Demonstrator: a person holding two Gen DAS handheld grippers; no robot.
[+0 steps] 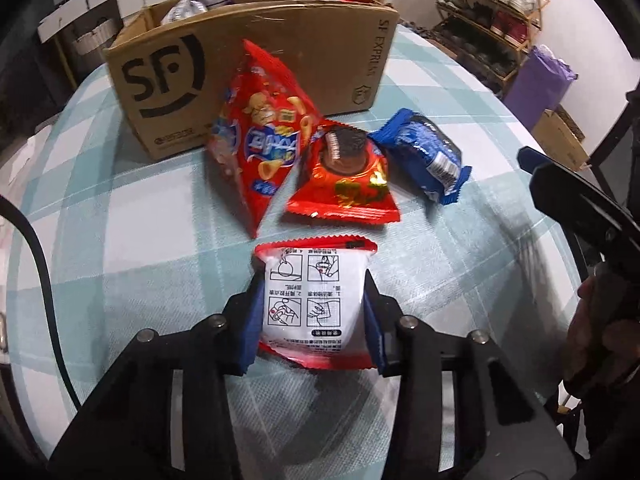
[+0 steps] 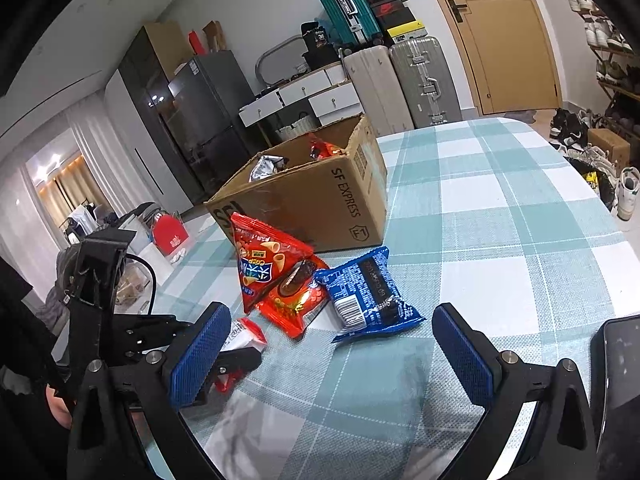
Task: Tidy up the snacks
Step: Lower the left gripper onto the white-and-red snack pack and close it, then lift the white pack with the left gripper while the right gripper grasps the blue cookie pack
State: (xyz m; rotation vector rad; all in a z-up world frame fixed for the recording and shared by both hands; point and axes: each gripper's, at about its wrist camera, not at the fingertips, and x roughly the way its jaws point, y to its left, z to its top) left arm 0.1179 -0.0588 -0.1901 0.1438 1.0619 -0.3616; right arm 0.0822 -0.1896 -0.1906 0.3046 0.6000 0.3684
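Observation:
My left gripper [image 1: 312,292] is shut on a red-and-white snack packet [image 1: 314,300], white printed side up, just above the checked tablecloth; the packet also shows in the right wrist view [image 2: 244,334]. Ahead lie a red crisp bag [image 1: 262,140], a red cookie packet [image 1: 344,176] and a blue cookie packet [image 1: 426,154]. An open SF cardboard box [image 1: 256,68] behind them holds a silver bag [image 2: 266,166] and a red packet [image 2: 324,148]. My right gripper [image 2: 332,354] is open and empty, low over the table, in front of the blue packet [image 2: 368,294].
The table [image 2: 500,208] has a teal-and-white checked cloth. A dark device [image 2: 620,380] lies at the right near edge. Shoe racks [image 1: 496,12], suitcases [image 2: 400,80] and a fridge [image 2: 200,120] stand around the table.

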